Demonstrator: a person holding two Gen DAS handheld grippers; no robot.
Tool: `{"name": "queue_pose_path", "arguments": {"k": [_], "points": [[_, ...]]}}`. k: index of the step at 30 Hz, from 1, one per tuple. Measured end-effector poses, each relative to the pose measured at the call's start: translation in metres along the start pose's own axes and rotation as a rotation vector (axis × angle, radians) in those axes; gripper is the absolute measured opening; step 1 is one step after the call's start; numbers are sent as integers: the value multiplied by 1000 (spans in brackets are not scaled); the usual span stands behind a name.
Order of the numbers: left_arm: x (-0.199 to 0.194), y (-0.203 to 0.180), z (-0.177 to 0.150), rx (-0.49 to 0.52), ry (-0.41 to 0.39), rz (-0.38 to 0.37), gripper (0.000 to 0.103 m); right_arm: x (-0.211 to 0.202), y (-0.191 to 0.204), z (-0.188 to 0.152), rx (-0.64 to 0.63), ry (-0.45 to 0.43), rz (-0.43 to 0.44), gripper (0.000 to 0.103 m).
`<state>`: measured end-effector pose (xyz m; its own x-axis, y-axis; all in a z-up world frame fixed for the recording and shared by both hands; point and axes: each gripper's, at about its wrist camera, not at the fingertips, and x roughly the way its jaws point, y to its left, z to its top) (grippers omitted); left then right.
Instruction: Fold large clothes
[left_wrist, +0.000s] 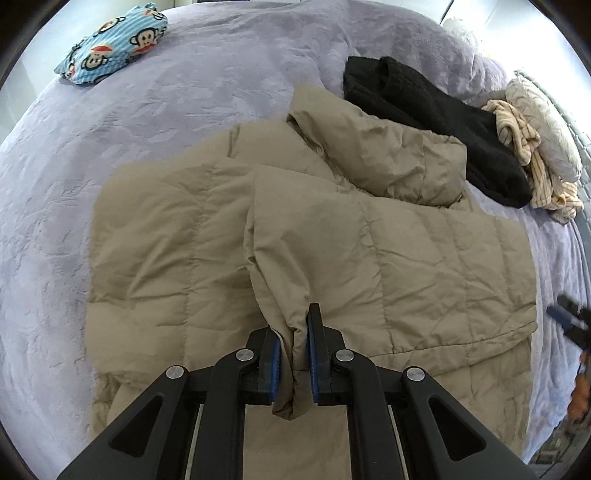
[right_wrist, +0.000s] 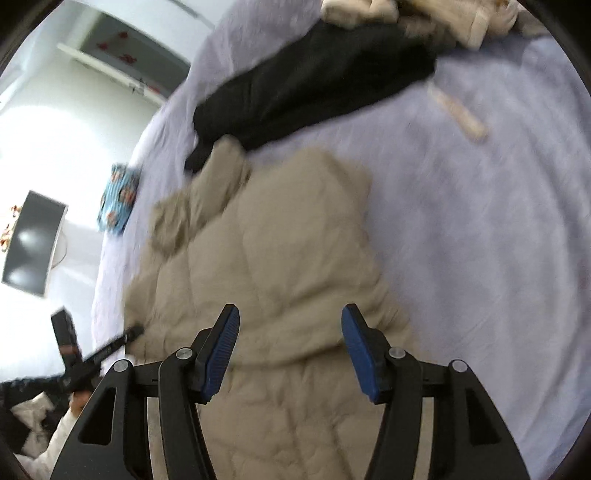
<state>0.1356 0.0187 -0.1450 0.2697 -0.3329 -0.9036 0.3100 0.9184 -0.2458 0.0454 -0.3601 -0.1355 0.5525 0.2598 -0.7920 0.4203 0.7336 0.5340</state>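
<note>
A large beige quilted jacket (left_wrist: 388, 251) lies spread on the lavender bed (left_wrist: 184, 110). My left gripper (left_wrist: 293, 332) is shut on the end of one jacket sleeve (left_wrist: 280, 258) and holds it lifted over the jacket body. The jacket's hood and other sleeve (left_wrist: 384, 147) are bunched at the far side. In the blurred right wrist view the jacket (right_wrist: 280, 243) lies below my right gripper (right_wrist: 290, 332), which is open and empty just above it. The left gripper shows at that view's left edge (right_wrist: 110, 347).
A black garment (left_wrist: 436, 122) and a cream striped garment (left_wrist: 524, 155) lie at the far right beside a pillow (left_wrist: 546, 122). A blue monkey-print cloth (left_wrist: 114, 44) lies far left. A monitor (right_wrist: 33, 243) stands beyond the bed.
</note>
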Motion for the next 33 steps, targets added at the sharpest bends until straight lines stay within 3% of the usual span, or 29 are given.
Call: {"name": "queue_pose_path", "arguments": {"k": [2,4,10,11,12,14,15,16,17,18,22,27,30,32,33], "points": [[5,-5,0,6,-3,-6,12,-1,-15,15,65,-44,-30,62],[10,-10,2,10,-4,-11,12,6,-31,31,154,-61,2,62],[21,-13,8,4,0,-13,12,53,-67,61,360,5,100,60],[22,-14,9,4,2,-10,12,62,-67,64,357,21,82,51],[24,-13,9,2,4,-15,12,70,-65,65,328,31,38,29],[23,-11,10,-1,12,-43,12,87,-60,66,242,52,-81,29],[20,-9,11,1,12,-40,26,92,-59,65,223,51,-105,29],[13,-5,11,5,-1,8,37,95,-58,64,215,47,-119,29],[8,0,10,11,-19,45,57,96,-58,63,208,37,-131,29],[-2,7,8,15,-51,89,61,96,-57,62,196,31,-139,29],[-27,32,11,-31,-65,97,61,91,-58,62,163,27,-138,30],[-47,13,23,30,-117,37,61,55,-38,56,90,-33,-230,33],[-35,-15,28,85,-104,-12,61,30,-18,46,5,-74,-239,32],[-18,-28,28,113,-88,2,61,20,-1,37,-59,-70,-207,22],[-9,-31,27,124,-80,8,55,20,6,34,-86,-57,-193,20]]}}
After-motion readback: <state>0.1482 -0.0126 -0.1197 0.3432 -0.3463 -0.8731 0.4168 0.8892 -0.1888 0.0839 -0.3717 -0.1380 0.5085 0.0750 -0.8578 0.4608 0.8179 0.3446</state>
